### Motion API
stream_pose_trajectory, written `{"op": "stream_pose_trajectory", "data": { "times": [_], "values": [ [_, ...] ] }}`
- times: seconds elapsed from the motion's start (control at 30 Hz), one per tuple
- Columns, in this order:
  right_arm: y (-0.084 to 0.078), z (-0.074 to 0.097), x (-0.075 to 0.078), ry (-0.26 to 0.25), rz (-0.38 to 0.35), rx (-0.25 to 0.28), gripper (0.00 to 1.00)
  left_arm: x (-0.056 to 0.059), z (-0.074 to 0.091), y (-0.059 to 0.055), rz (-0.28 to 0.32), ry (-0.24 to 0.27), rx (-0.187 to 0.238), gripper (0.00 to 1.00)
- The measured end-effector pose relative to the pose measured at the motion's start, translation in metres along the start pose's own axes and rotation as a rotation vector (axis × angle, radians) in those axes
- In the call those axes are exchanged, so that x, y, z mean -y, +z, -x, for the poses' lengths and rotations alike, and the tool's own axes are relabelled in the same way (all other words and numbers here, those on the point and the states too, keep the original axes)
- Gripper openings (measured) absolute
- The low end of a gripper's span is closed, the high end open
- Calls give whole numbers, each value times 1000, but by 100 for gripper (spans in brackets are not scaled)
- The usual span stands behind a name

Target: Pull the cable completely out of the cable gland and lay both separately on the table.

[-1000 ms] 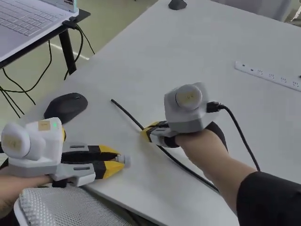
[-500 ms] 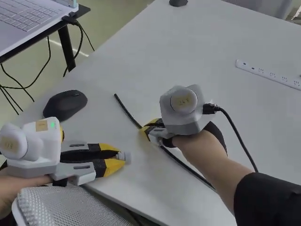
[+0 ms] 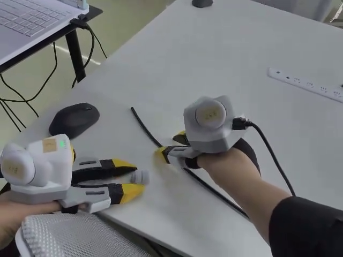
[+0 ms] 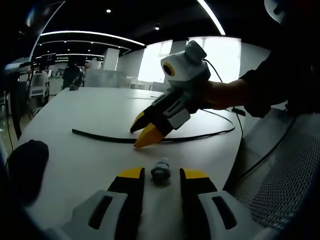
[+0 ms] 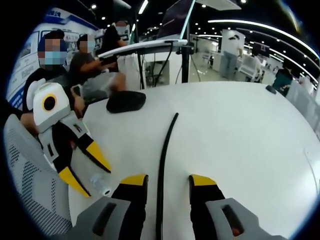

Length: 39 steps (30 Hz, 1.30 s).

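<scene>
left hand-held gripper (image 3: pixel 134 176) parted, cable gland (image 4: pixel 161 170) between

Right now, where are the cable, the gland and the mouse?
Cable (image 5: pixel 168 137): right gripper view, on its straight black stretch near the free end.
Gland (image 4: pixel 160 170): left gripper view, on the middle of its grey body.
Mouse (image 3: pixel 75 119): head view, on the middle of its black top.

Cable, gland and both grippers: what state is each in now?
Cable: out of the gland, lying on the table between the right gripper's open jaws.
Gland: free, on the table between the left gripper's open jaws.
Left gripper: open, holding nothing.
Right gripper: open, holding nothing.
Laptop: open.
</scene>
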State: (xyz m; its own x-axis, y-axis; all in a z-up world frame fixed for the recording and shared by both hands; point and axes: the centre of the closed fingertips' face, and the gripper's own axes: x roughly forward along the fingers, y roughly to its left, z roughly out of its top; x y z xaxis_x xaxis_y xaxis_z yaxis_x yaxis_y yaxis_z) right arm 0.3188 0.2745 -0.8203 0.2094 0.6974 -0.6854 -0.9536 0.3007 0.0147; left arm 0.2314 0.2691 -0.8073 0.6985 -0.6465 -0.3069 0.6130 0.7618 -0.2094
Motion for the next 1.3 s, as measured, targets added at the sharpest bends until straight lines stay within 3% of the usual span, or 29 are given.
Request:
{"op": "stream_pose_trajectory", "data": {
  "times": [0.13, 0.23, 0.33, 0.47, 0.53, 0.63, 0.83, 0.97, 1.07, 1.3],
  "values": [
    [0, 3, 1, -5, -1, 1, 36, -1, -1, 2, -8, 0, 7, 41],
    [-1, 7, 5, -22, 8, -2, 42, -4, -1, 6, -6, 15, 16, 60],
    [-3, 10, 6, -23, -12, -1, 47, -7, 0, 8, -17, 23, 17, 70],
    [2, 18, 11, -50, -31, 33, 54, -9, 0, 11, 3, 32, 14, 89],
    [3, 22, 16, -71, -47, 38, 63, -10, 0, 13, -2, 40, 10, 98],
    [4, 29, 24, -91, -105, 62, 81, -13, 2, 15, 6, 44, -7, 99],
    [-8, 55, 43, -130, -182, 76, 92, -10, 3, 23, 40, 29, -48, 99],
    [-29, 82, 58, -160, -250, 66, 99, -10, 1, 34, 25, 35, -63, 99],
    [-58, 103, 66, -196, -313, 31, 99, -7, -3, 42, 6, 21, -67, 99],
    [-101, 151, 78, -247, -419, 0, 99, 1, -13, 61, -28, -6, -92, 99]
  ]
}}
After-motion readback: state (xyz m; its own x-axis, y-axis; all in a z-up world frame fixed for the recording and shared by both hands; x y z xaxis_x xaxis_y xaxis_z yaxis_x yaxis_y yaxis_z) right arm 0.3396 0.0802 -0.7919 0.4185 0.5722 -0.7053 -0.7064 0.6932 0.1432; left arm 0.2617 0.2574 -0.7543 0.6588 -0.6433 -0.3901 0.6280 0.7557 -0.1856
